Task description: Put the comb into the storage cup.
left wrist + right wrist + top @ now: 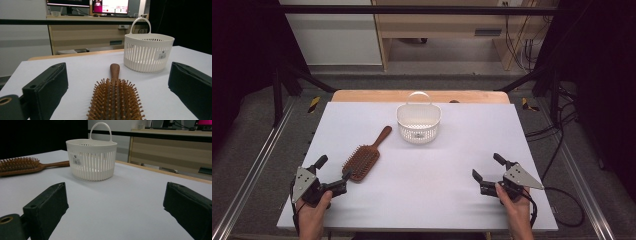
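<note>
At the lower left of the high view the left gripper has its jaws spread wide on either side of the bristle end of the wooden hairbrush, with gaps left and nothing pinched; the brush lies bristles-up on the white desk, left of centre, its handle slanting toward the upper right. The white slotted basket stands upright near the desk's far edge at top centre, apart from the brush. At the lower right the right gripper is likewise spread over bare desk, holding nothing.
</note>
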{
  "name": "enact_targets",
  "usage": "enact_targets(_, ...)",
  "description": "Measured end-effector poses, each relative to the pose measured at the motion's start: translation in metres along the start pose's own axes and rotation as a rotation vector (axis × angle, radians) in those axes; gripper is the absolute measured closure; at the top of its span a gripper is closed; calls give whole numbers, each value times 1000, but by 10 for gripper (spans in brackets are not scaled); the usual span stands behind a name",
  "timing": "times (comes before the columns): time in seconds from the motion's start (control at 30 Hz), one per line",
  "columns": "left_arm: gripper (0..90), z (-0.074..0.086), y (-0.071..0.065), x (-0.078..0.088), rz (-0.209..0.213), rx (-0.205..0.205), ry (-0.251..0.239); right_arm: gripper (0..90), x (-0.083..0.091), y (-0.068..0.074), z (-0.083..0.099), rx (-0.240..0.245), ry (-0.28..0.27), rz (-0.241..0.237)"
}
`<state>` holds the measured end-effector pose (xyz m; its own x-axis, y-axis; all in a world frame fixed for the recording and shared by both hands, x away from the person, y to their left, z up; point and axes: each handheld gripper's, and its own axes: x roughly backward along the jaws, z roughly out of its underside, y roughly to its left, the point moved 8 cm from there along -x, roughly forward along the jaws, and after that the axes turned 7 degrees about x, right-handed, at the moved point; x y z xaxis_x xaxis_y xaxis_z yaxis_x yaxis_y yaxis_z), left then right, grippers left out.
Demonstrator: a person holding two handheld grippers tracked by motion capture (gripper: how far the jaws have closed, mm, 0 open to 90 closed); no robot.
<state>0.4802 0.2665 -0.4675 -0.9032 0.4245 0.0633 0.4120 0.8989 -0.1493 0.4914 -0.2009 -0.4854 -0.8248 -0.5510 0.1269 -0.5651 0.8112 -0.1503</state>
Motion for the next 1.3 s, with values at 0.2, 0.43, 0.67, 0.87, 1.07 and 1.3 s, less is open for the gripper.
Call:
enact_targets(0.2, 29, 0, 0, 0, -9, 9, 7, 56, 1, 0, -1, 1, -3, 1)
enact_targets(0.43, 49, 2, -1, -2, -35, 23, 31, 56, 1, -1, 0, 0, 1, 3)
enact_targets(0.67, 52, 3, -4, 0, -42, 32, 38, 56, 0, 0, 1, 0, 7, 0)
enact_targets(0.87, 75, 6, -4, -1, -61, 40, 62, 53, 0, 0, 1, -8, 6, 0)
enact_targets(1.07, 145, 7, -6, 0, -69, 66, 91, 53, -1, 0, 2, -9, 10, 0)
enact_targets(1.3, 340, 1, -12, 1, -128, 71, 142, 53, -3, 1, 5, -4, 25, -2)
